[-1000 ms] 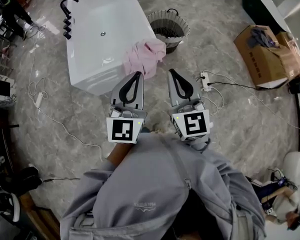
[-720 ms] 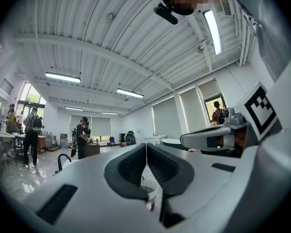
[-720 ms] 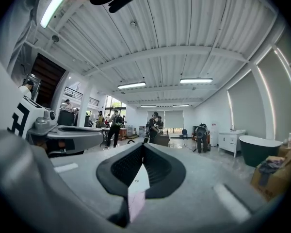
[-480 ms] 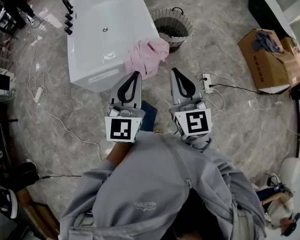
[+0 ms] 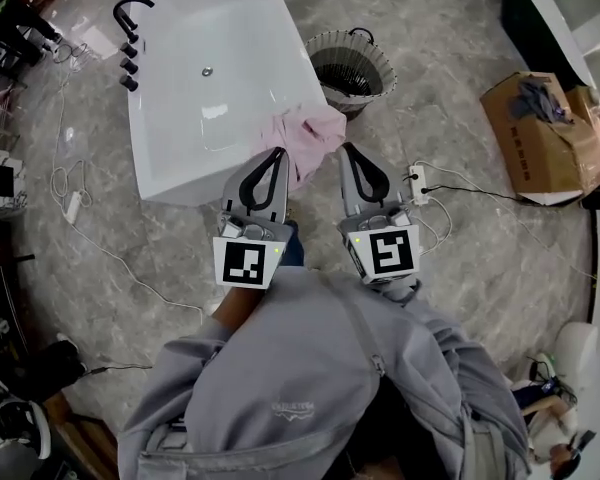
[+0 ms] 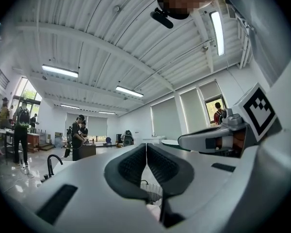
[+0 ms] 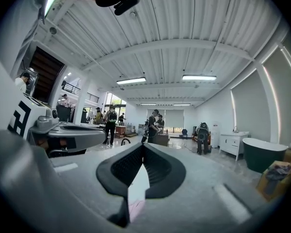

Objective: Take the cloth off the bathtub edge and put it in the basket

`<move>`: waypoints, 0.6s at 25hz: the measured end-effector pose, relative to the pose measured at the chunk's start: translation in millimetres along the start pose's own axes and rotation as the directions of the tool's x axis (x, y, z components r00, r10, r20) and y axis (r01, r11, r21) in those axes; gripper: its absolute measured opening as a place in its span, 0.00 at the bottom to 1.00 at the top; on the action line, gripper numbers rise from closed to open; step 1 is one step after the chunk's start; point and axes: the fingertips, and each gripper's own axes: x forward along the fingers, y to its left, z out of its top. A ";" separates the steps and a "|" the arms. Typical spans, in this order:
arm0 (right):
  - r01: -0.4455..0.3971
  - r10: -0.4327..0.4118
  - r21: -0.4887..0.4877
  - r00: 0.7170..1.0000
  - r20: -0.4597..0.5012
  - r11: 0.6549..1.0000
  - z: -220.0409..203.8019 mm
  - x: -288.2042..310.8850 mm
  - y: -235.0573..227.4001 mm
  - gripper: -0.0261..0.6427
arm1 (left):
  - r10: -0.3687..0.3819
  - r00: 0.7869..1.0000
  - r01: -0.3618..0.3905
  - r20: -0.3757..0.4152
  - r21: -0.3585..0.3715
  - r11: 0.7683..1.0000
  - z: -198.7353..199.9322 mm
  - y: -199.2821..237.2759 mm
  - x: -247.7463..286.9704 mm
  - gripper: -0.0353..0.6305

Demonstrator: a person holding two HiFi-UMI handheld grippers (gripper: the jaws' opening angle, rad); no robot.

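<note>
The pink cloth lies crumpled over the white bathtub's near right corner. Its longer spread runs across the rim, from the tub's inside out toward the floor on the basket side. The wicker basket stands on the floor just beside the tub's right edge. Both claws are closed and hold nothing: the left claw and right claw hover side by side near the cloth. The floor is grey marble, with cables, a power strip and a cardboard box. The hall has a ribbed white ceiling.
</note>
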 end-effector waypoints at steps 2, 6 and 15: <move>0.011 -0.011 0.004 1.000 -0.013 1.000 -2.1 22.8 -8.0 0.05 | -0.009 1.000 0.009 -0.015 -0.008 1.000 -4.4 14.4 19.0 0.07; 0.019 -0.019 -0.005 0.999 -0.026 1.000 -4.6 63.1 -17.6 0.05 | -0.033 0.999 0.032 -0.024 -0.019 0.999 -9.8 42.2 50.4 0.07; 0.065 -0.065 -0.002 0.996 -0.066 0.998 -16.5 122.7 -37.5 0.05 | -0.092 0.994 0.090 -0.062 -0.039 0.995 -30.7 84.6 102.5 0.07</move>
